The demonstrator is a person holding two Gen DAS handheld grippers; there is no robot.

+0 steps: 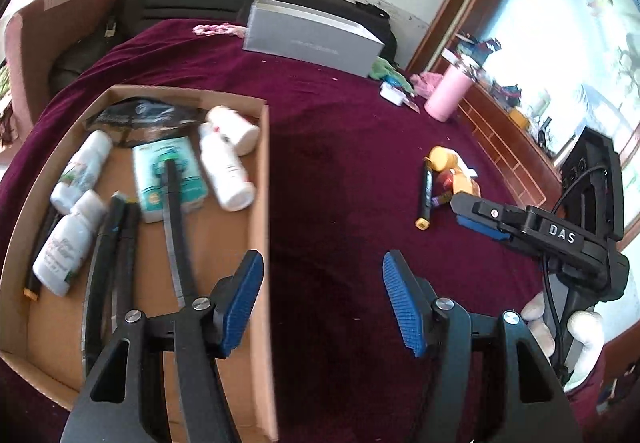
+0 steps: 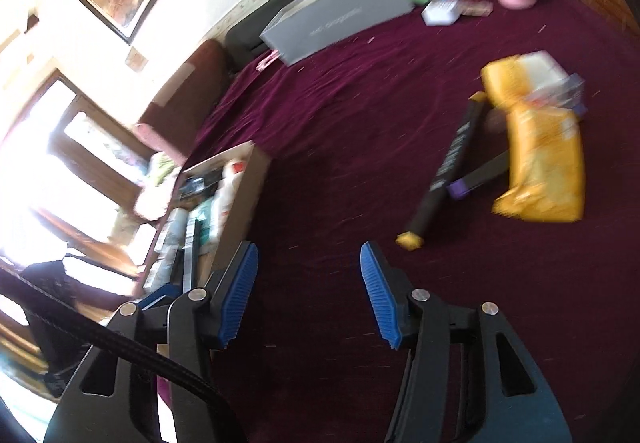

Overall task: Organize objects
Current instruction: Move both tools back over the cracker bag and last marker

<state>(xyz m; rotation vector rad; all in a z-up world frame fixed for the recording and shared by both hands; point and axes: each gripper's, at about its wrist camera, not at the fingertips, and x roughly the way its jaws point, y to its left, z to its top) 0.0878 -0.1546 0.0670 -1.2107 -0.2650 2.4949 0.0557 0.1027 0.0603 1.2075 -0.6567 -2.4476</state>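
A shallow cardboard box [image 1: 262,203] lies on the dark red cloth and holds several white bottles [image 1: 226,171], a teal packet [image 1: 170,173], a black pouch and black pens. My left gripper [image 1: 323,299] hangs open over the cloth just right of the box wall, nothing between its blue pads. To the right lie a black marker with yellow ends [image 1: 425,193] and a yellow packet [image 1: 454,171]. My right gripper [image 2: 308,291] is open and empty over bare cloth, with the marker [image 2: 448,167] and yellow packet [image 2: 540,159] ahead to its right and the box [image 2: 236,195] to its left.
A grey flat box [image 1: 312,37] and a pink tumbler [image 1: 448,93] stand at the far side of the cloth, with small clutter between them. A wooden sill [image 1: 504,139] runs along the right. The right gripper's body [image 1: 560,243] and a gloved hand [image 1: 560,327] sit at lower right.
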